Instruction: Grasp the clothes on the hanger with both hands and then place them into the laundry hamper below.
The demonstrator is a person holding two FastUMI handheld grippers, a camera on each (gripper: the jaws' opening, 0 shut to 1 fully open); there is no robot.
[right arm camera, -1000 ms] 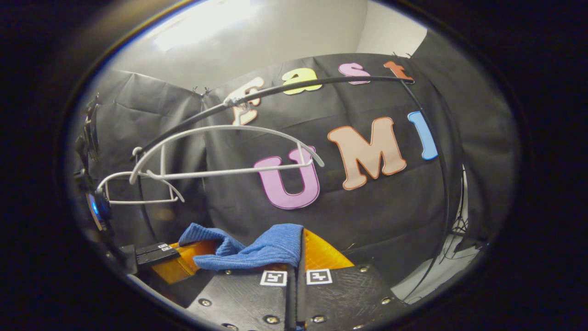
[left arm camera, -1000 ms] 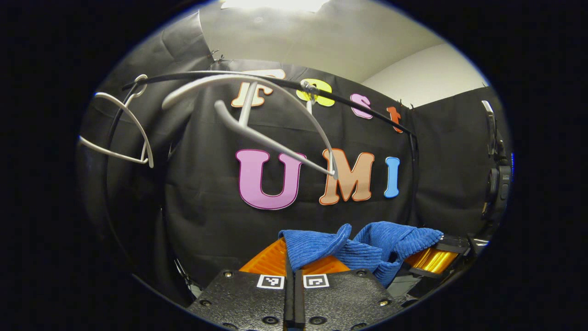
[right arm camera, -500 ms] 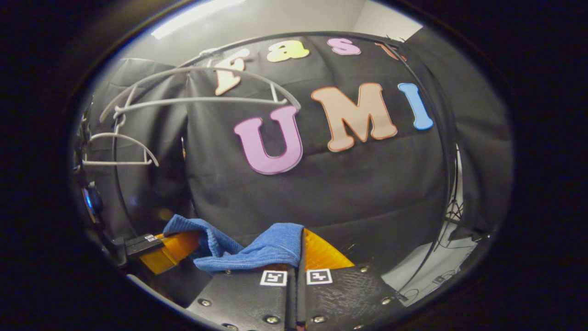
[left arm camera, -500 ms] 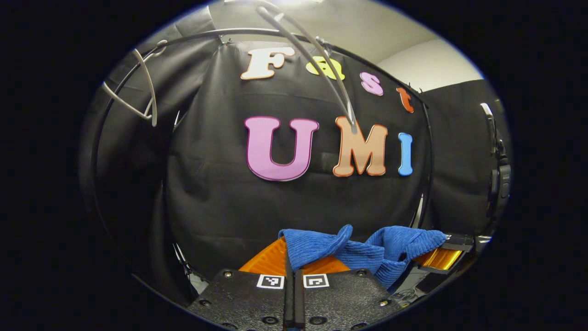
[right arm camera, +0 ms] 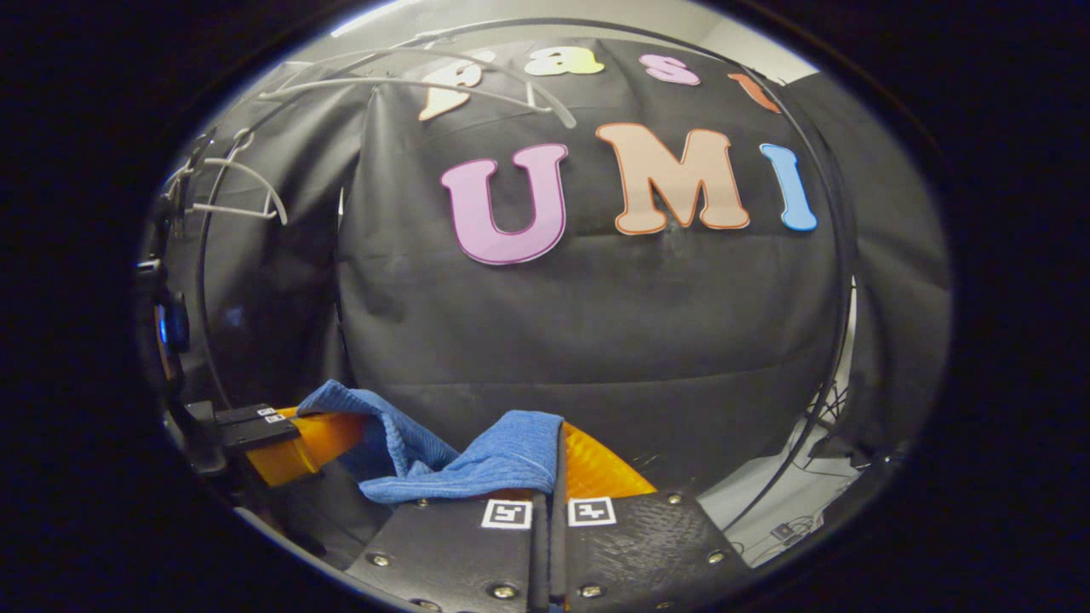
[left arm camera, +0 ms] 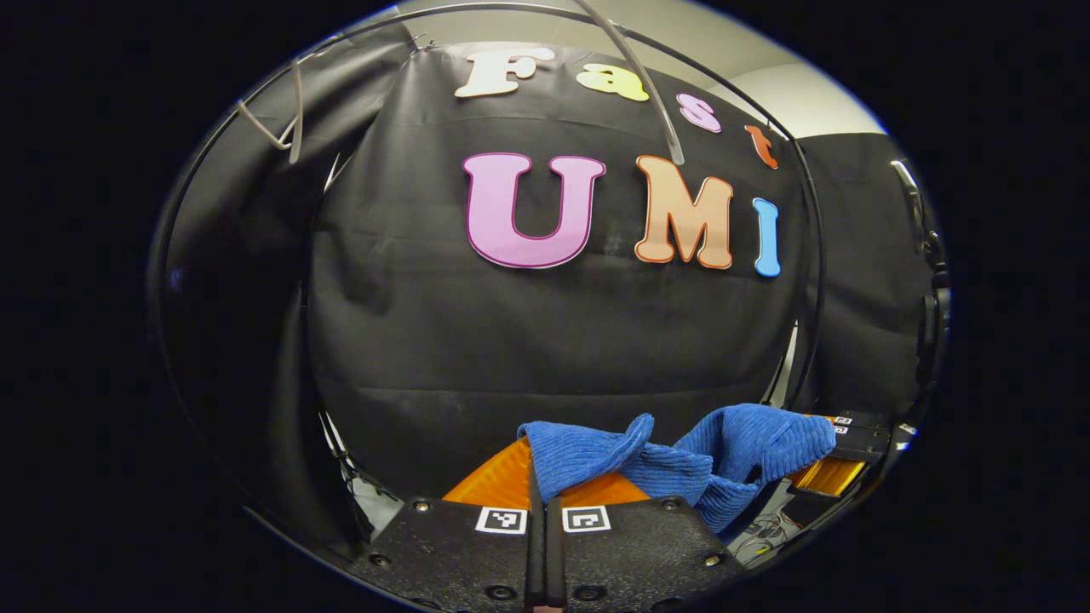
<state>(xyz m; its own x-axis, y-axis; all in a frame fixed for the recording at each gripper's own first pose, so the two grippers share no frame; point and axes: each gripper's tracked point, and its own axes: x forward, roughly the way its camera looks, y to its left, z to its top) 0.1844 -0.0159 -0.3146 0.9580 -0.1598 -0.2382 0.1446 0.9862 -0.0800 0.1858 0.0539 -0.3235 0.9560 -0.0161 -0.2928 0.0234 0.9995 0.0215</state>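
Both tools were clamped on the blue garment point(left arm camera: 681, 464): left tool point(left arm camera: 536, 477) and right tool point(right arm camera: 553, 464), cloth stretched between them below the white hangers point(right arm camera: 230, 187)

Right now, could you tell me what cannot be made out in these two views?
- Hamper: below the frame, so the drop spot is unknown.
- Cloth: its lower part hangs behind the left gripper in the left gripper view, and behind the right gripper in the right gripper view.
- Hanger: its hook is too small at the edge of the right gripper view.

dim booth | light from above | strong fisheye bending at edges | sharp
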